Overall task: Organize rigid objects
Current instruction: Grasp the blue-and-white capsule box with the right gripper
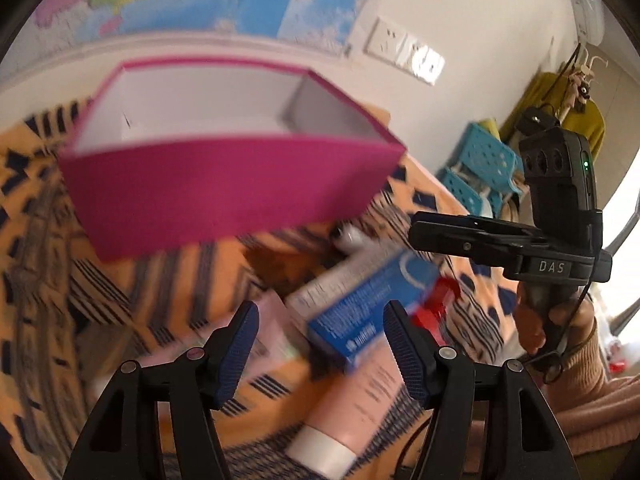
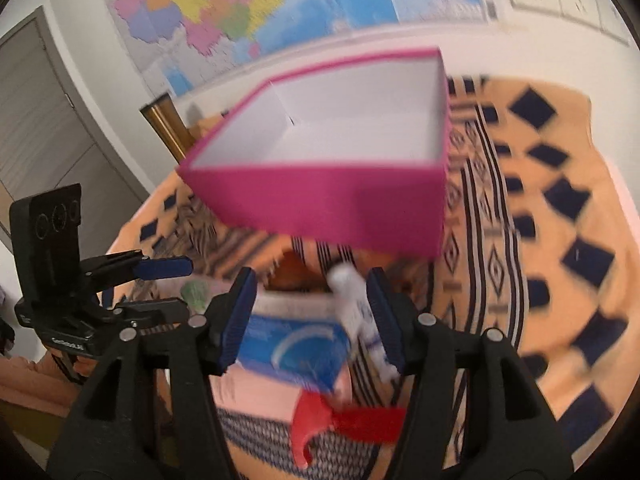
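Left gripper (image 1: 320, 348): jaws spread wide, nothing held. Its blue ribbed pads (image 1: 236, 354) stand apart above a cluster of items on the orange patterned cloth (image 1: 52, 280). Directly between and below the fingers lies a pink tube (image 1: 360, 404) with a white cap, and on top of it a blue carton (image 1: 370, 306). A red item (image 1: 438, 304) sits just beside the carton's right end; a small white bottle (image 1: 352, 238) lies just beyond the carton.

Right gripper (image 2: 312, 320): jaws also spread wide, nothing clamped. The white bottle (image 2: 360, 312) lies close along the inner face of its right finger; contact cannot be determined because of blur. The blue carton (image 2: 296, 350) rests between the fingers on a pink item, with the red item (image 2: 340, 420) nearer the camera.

Farther back, an open magenta box (image 1: 224, 192) with a white interior stands on the cloth, empty where visible. Behind it hangs a wall map (image 2: 248, 12).
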